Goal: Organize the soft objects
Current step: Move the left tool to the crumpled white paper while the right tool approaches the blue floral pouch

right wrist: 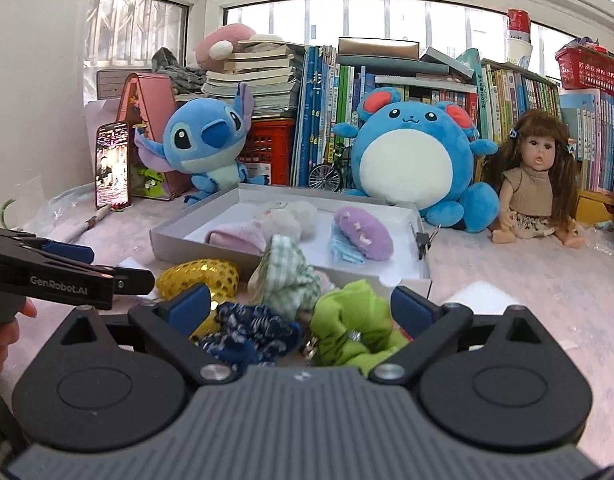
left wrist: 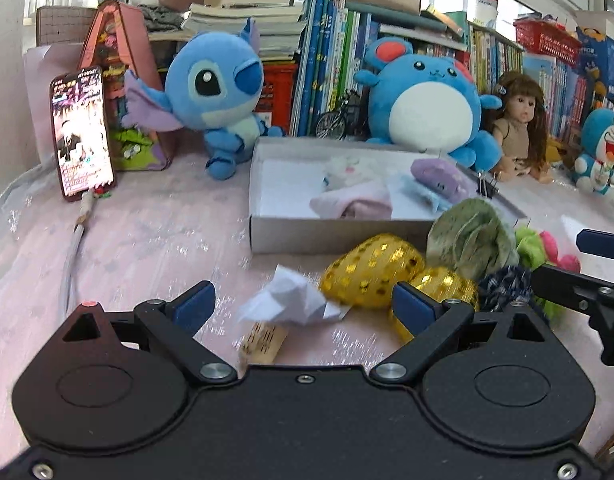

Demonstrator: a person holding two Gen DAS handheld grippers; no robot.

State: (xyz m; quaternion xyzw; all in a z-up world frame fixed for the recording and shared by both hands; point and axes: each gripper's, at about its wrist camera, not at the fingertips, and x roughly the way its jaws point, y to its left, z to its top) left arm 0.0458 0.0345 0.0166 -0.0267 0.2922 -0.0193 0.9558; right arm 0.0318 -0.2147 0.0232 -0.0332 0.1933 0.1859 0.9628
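Note:
A shallow grey box (right wrist: 167, 240) on the pink table cover holds a pink cloth roll (right wrist: 239, 236), a white fluffy piece (right wrist: 291, 216) and a purple plush (right wrist: 363, 232). In front of it lie a gold-spotted yellow scrunchie (left wrist: 371, 270), a green checked one (right wrist: 291, 276), a navy one (right wrist: 251, 332) and a lime green one (right wrist: 351, 320). My right gripper (right wrist: 301, 304) is open, with the navy and lime scrunchies between its fingers, untouched. My left gripper (left wrist: 305, 300) is open over a crumpled white paper wad (left wrist: 291, 300), the gold scrunchie by its right finger.
Behind the box stand a blue long-eared plush (left wrist: 215, 92), a round blue plush (right wrist: 411, 160), a doll (right wrist: 535, 184) and rows of books. A lit phone (left wrist: 81, 132) leans at left with a cable. A binder clip (right wrist: 423, 240) grips the box's right edge.

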